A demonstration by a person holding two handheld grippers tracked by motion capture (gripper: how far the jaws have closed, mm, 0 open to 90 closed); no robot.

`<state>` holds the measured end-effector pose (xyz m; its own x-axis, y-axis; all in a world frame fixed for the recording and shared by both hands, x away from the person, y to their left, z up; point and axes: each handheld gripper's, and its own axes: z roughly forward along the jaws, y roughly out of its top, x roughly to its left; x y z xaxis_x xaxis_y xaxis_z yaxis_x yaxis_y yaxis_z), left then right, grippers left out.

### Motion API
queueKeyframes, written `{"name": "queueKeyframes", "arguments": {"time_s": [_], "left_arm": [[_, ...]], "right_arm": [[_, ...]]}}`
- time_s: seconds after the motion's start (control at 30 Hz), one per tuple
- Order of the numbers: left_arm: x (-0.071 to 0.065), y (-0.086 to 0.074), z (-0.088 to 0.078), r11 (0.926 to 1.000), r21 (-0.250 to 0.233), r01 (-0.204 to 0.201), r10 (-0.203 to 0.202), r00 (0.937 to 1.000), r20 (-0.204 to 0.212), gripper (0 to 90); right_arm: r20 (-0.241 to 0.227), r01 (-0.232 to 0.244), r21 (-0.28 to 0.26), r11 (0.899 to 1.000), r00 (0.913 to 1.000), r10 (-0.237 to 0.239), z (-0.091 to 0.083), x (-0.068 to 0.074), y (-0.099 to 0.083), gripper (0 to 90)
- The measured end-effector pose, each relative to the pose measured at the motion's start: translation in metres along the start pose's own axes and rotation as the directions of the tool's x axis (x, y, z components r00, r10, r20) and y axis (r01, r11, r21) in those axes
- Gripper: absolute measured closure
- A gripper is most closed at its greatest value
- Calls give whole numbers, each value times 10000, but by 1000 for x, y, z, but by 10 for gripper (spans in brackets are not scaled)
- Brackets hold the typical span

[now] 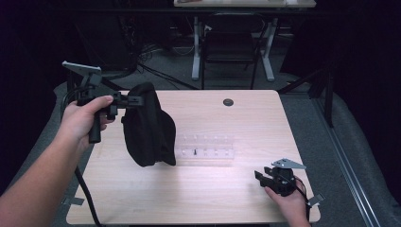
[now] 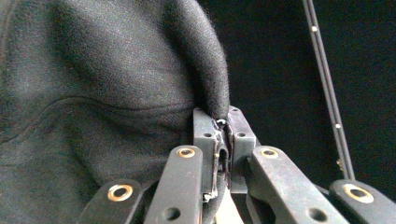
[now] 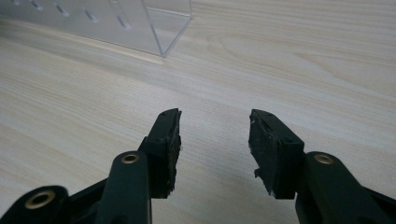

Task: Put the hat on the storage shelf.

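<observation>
We start at the left gripper (image 1: 135, 100), held up over the table's left side in the person's left hand (image 1: 84, 118). Its jaws are pinched tight on a fold of black cloth (image 1: 147, 125); in the left gripper view the fingertips (image 2: 205, 128) meet with only a thin ridge of the cloth (image 2: 107, 93) squeezed between them. From that pinch the cloth hangs down in a dark, rounded bundle, its top edge at the jaws and its lower end just above the tabletop, or brushing it; we cannot tell which. The gripper points level, toward the table's middle, with its grey plate (image 1: 81, 67) standing up at the far left and its cable (image 1: 85, 189) trailing down past the table's near left edge.

Just beside the hanging cloth, to its right, a clear rack (image 1: 204, 150) lies on the table (image 1: 236, 198). It has rows of small slots, and one small dark piece sits in it near its left end. The cloth's lower right corner overlaps the rack's left end in the high view.

Well apart, at the table's near right corner, the right gripper (image 1: 259, 177) rests low in the right hand (image 1: 289, 205). Its jaws stand wide apart with nothing between them; in the right gripper view we see bare wood between the pads (image 3: 271, 149), and a corner of the rack (image 3: 166, 25) farther off.

A small dark disc (image 1: 228, 102) sits near the table's far edge.
</observation>
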<state>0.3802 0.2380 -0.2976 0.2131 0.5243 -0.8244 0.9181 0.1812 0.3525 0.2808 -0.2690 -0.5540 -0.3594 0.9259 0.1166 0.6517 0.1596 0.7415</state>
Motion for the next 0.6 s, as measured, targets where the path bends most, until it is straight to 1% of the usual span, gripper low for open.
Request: {"name": "queueKeyframes", "arguments": {"time_s": [0.1,0.13,0.2,0.27,0.43,0.53,0.6], "left_arm": [[-4,3,-2,9999,-48,-96,96,9999,-107,857],[-5,4,-2,9999,-63,-106,105,9999,-66,857],[-6,6,-1,9998,-109,-144,144,9999,-19,857],[-7,7,2,9998,-45,-196,196,9998,-74,857],[-10,11,14,9996,57,-286,286,9996,-41,857],[-13,13,21,9992,190,-362,365,9991,-198,857],[-14,14,25,9992,192,-359,363,9991,-229,857]], "right_arm": [[-17,1,-13,10000,10000,-1,0,0,0,529],[-17,9,-11,10000,10000,-10,0,0,0,529],[-16,54,39,10000,10000,-54,0,0,1,529],[-23,47,26,10000,10000,-47,0,0,1,529],[-16,30,38,10000,10000,-30,0,-1,1,528],[-51,45,56,10000,10000,-44,0,-1,1,528],[-66,9,-2,10000,10000,-9,1,-1,1,528]]}}
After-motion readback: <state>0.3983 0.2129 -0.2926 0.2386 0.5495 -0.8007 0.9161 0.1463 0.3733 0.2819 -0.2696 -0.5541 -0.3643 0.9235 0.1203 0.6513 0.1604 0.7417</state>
